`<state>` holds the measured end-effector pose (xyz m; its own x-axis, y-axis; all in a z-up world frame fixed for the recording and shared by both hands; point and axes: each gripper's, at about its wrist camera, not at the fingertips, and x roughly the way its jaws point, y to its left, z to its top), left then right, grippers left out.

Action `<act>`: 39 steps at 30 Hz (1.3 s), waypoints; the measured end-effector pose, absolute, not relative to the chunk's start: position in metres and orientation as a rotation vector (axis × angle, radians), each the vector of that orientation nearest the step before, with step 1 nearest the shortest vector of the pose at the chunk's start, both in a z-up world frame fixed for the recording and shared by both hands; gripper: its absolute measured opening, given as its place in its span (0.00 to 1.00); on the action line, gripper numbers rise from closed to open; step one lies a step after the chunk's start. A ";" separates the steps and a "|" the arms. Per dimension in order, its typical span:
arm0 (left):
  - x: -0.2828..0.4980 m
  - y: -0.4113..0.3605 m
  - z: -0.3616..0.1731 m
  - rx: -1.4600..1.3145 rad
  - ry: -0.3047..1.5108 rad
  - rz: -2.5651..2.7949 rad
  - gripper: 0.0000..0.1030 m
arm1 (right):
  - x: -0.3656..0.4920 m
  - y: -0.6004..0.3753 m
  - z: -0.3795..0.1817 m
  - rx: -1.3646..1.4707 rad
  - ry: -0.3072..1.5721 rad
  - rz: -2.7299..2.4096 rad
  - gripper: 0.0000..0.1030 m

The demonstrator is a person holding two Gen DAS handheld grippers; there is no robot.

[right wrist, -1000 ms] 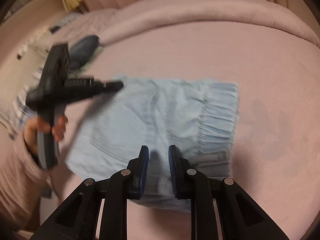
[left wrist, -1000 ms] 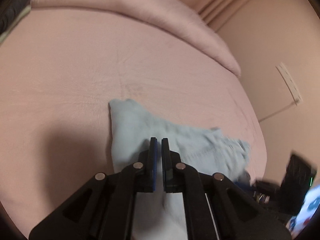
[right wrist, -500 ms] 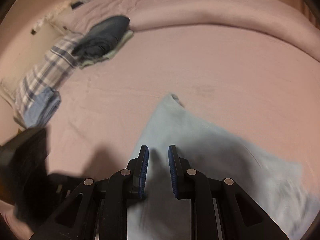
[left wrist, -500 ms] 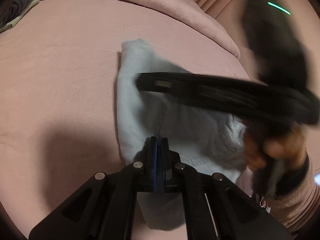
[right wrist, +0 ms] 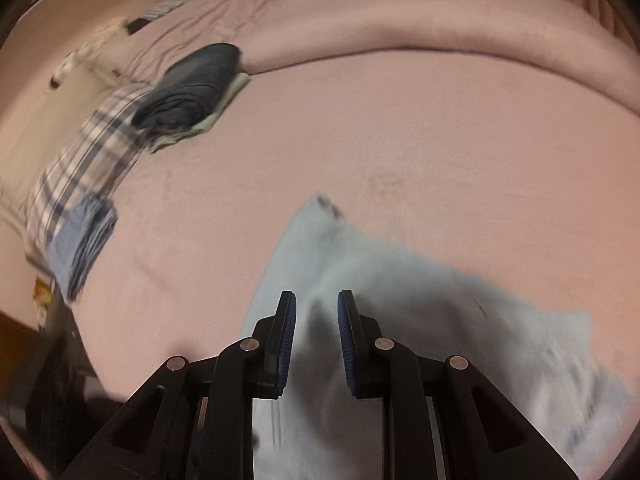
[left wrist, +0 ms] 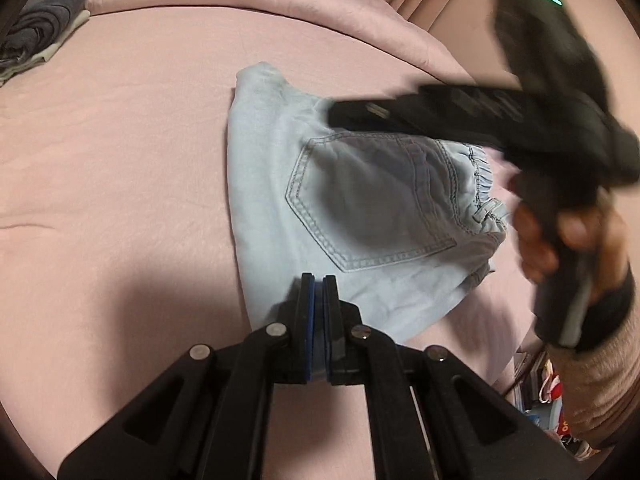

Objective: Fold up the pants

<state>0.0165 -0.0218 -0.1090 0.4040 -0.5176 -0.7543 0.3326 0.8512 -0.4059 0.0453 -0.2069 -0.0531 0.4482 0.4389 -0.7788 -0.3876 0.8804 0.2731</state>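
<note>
Lower centre, left wrist view: left gripper (left wrist: 319, 280) is clamped shut, no cloth visibly in it. The pants (left wrist: 360, 216), a folded pale-denim bundle on the pink bed (left wrist: 120, 160), have gone from half unfolded a second ago to pocket-up and compact. Right gripper (right wrist: 316, 300), narrowly parted and empty, now crosses above them. Fold looks nearly complete; judged, only smoothing remains.

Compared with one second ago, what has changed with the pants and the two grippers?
The right gripper swung across above the light blue pants, from low at the right edge of the left wrist view to its upper right. The left gripper closed its small gap; whether it pinches cloth is unclear. The right jaws stayed slightly apart. The pants stayed folded on the pink bed.
</note>
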 end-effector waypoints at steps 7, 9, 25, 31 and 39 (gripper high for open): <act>0.014 -0.049 -0.104 -0.118 1.008 -0.493 0.04 | -0.009 -0.251 -0.039 -0.055 0.902 0.369 0.20; 0.012 -0.051 -0.105 -0.103 1.004 -0.485 0.04 | -0.013 -0.261 -0.039 -0.034 0.907 0.343 0.20; 0.009 -0.063 -0.110 0.023 0.971 -0.426 0.04 | -0.032 -0.289 -0.072 -0.025 0.985 0.278 0.21; 0.004 -0.060 -0.103 0.031 0.935 -0.404 0.35 | -0.039 -0.312 -0.055 0.164 0.930 0.351 0.38; 0.003 -0.056 -0.092 0.041 0.893 -0.352 0.58 | -0.039 -0.355 -0.049 0.390 0.877 0.328 0.57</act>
